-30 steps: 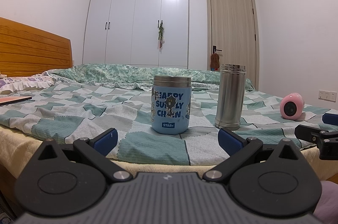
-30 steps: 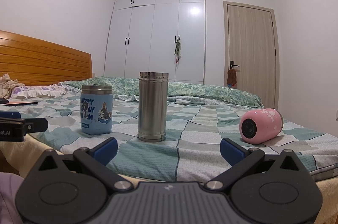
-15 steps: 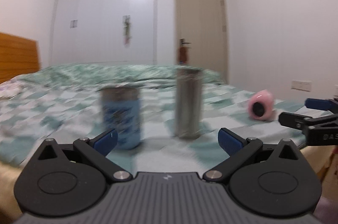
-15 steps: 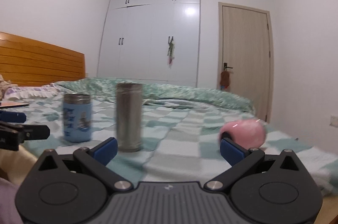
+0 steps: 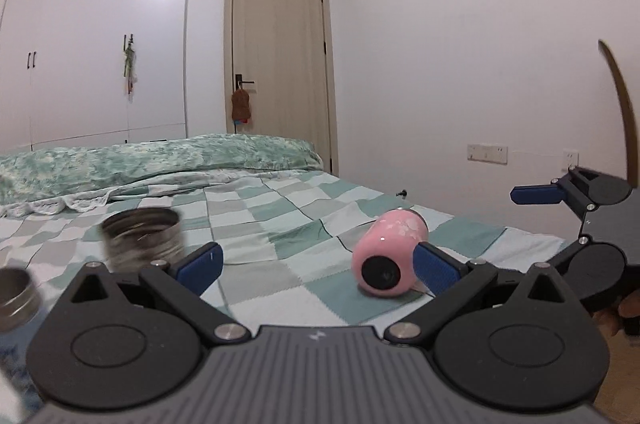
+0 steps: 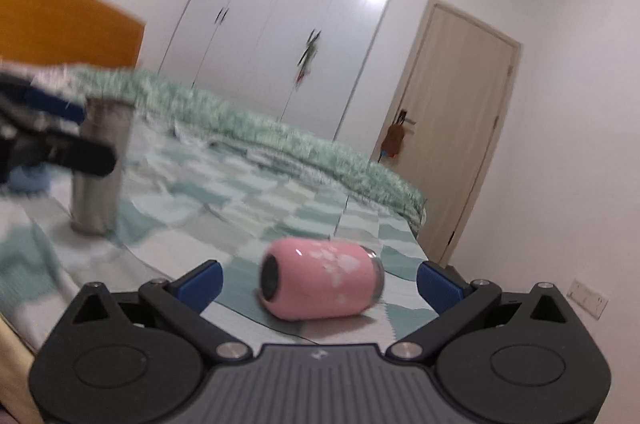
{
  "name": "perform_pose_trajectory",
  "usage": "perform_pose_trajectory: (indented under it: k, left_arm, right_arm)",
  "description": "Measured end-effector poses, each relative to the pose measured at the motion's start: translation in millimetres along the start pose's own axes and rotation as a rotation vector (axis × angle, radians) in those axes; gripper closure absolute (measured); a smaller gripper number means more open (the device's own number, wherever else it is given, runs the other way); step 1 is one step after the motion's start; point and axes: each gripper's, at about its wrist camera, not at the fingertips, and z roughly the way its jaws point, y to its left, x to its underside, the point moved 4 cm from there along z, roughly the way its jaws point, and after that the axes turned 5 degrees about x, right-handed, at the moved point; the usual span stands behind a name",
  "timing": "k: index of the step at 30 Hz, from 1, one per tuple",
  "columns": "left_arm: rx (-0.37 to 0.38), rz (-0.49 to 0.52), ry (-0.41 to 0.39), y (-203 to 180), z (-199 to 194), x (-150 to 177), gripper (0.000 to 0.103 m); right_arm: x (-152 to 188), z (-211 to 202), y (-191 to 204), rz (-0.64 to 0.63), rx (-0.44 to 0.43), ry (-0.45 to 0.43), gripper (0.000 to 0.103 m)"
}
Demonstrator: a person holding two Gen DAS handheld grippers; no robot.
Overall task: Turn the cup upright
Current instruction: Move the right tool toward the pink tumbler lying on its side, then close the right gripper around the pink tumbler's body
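Lining up on the pink cup point(image 6: 320, 278), which lies on its side on the bed point(image 6: 240, 207), low centre of my right view. Right gripper point(image 6: 320, 280) spread, empty; left gripper point(image 5: 316, 266) likewise. Next I judge: straddle its body, pinch, tip upright.

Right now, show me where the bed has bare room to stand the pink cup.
Bare checked quilt lies between the steel flask and the pink cup, which lies on its side, and on behind the cup toward the rumpled green blanket. It is crowded on the flask's side, where the left gripper hangs.
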Motion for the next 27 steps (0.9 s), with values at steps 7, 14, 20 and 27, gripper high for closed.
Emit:
perform_pose_trajectory:
  k: [7,14,20,27]
  left_arm:
    - [0.019,0.021,0.060,-1,62,-10,0.000]
    - [0.022,0.055,0.106,6,102,-8,0.000]
    - [0.005,0.085,0.151,21,131,-1,0.000]
    - [0.018,0.089,0.190,37,161,7,0.000]
  right_arm:
    - [-2,48,-15,-0.190,0.003,0.065,0.000]
    - [4,87,-2,-0.385,-0.021,0.094,0.000]
    - [15,110,14,-0.542,-0.056,0.088,0.000]
    - [22,125,24,-0.642,-0.080,0.055,0.000]
